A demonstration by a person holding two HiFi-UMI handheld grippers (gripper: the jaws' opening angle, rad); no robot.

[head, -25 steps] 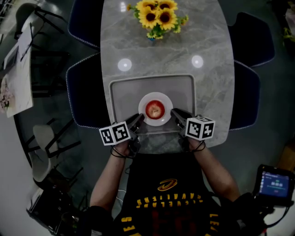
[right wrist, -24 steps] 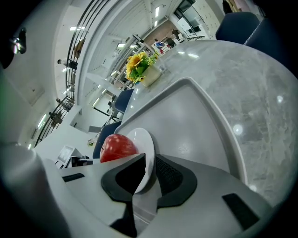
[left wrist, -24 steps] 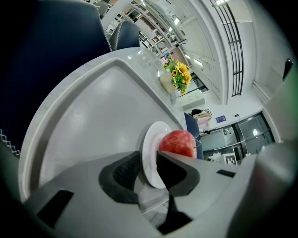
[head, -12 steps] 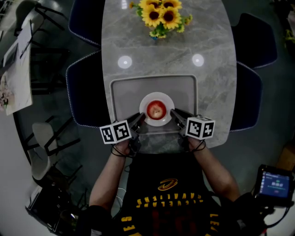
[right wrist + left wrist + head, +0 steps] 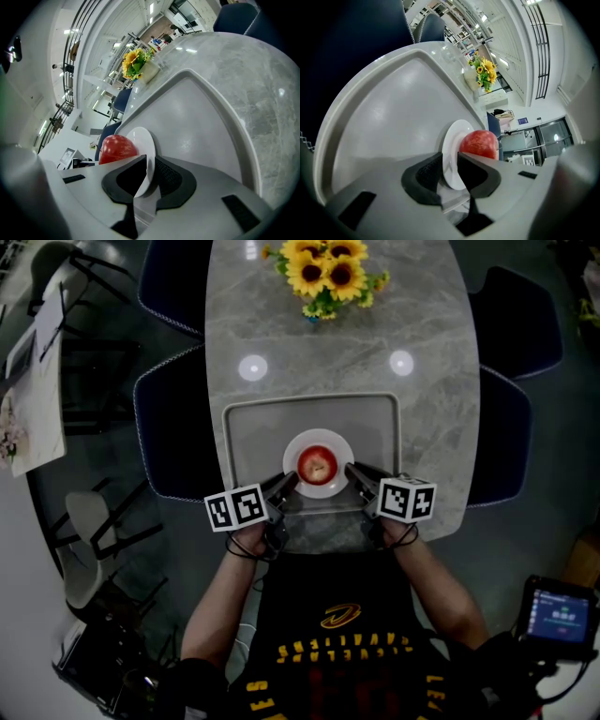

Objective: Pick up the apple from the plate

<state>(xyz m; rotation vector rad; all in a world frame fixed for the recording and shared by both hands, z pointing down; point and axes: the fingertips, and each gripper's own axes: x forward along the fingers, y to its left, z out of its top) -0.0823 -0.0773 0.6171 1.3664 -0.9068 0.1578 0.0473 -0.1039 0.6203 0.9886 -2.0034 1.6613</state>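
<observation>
A red apple (image 5: pixel 317 463) sits on a small white plate (image 5: pixel 338 447) in the near half of a grey tray (image 5: pixel 253 427). My left gripper (image 5: pixel 288 482) is at the plate's left near rim, and my right gripper (image 5: pixel 352 472) is at its right near rim. In the left gripper view the plate (image 5: pixel 452 140) has its rim pinched between the narrow jaws of the gripper (image 5: pixel 450 164), with the apple (image 5: pixel 479 144) just beyond. The right gripper (image 5: pixel 147 171) likewise holds the plate (image 5: pixel 143 140) by its edge, the apple (image 5: pixel 117 147) lying to the left.
The tray lies on a grey marble table (image 5: pixel 431 324) with a vase of sunflowers (image 5: pixel 323 273) at the far end. Dark blue chairs (image 5: pixel 169 418) (image 5: pixel 506 427) flank the table. A small screen device (image 5: pixel 561 613) sits low on the right.
Both grippers have edged slightly inward onto the plate's rim. The plate and apple stay where they were on the tray.
</observation>
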